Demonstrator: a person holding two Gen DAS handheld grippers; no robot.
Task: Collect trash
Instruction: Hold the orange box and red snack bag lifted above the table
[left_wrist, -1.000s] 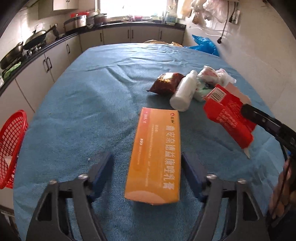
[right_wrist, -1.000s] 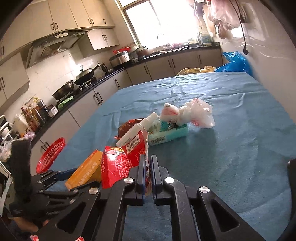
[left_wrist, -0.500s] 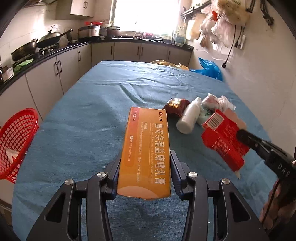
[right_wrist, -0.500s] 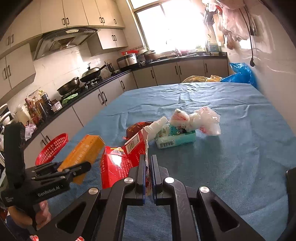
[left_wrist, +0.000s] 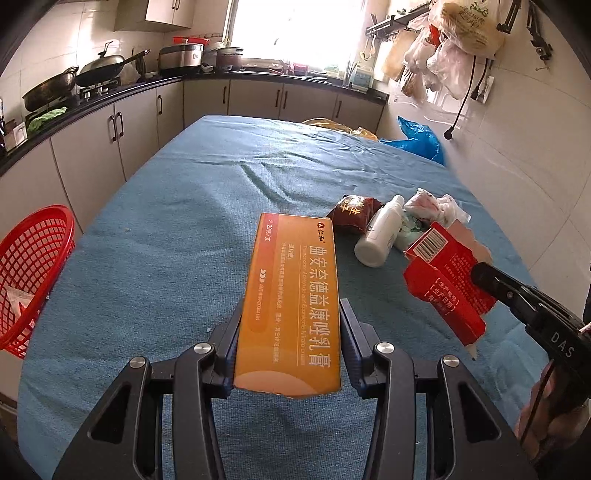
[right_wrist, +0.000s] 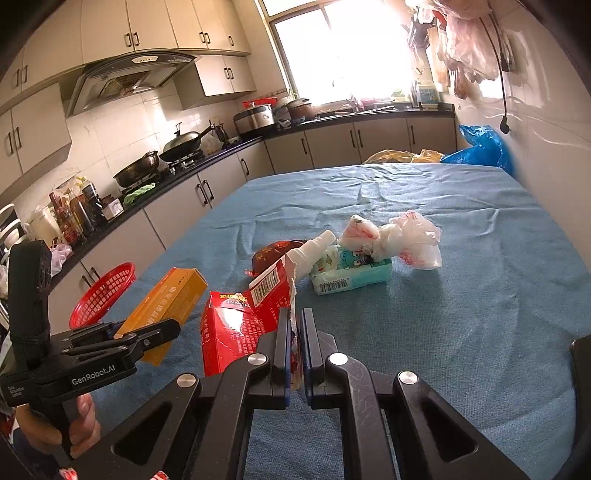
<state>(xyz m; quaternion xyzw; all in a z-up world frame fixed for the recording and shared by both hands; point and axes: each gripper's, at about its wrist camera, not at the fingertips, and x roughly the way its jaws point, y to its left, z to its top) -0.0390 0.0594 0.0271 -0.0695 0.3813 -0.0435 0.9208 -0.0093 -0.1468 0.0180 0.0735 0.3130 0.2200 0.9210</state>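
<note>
My left gripper (left_wrist: 290, 332) is shut on a long orange box (left_wrist: 291, 295) and holds it lifted above the blue tablecloth (left_wrist: 184, 229). The same orange box (right_wrist: 166, 306) shows at the left of the right wrist view. My right gripper (right_wrist: 294, 332) is shut on a torn edge of a flattened red carton (right_wrist: 240, 325), also lifted; the red carton (left_wrist: 447, 277) hangs at the right in the left wrist view. On the cloth lie a white bottle (left_wrist: 378, 236), a dark red snack packet (left_wrist: 352, 214), a green tissue pack (right_wrist: 351, 273) and crumpled plastic wrappers (right_wrist: 402, 240).
A red mesh basket (left_wrist: 29, 273) stands off the table's left edge, with a bit of paper inside. Kitchen counters with woks (left_wrist: 74, 77) run along the left and far side. Blue and yellow bags (left_wrist: 417, 140) sit beyond the table's far end. A tiled wall is on the right.
The left gripper's jaws closed on the orange box, which lay on the cloth, and raised it. The right gripper has kept the red carton in its grip, nearly still.
</note>
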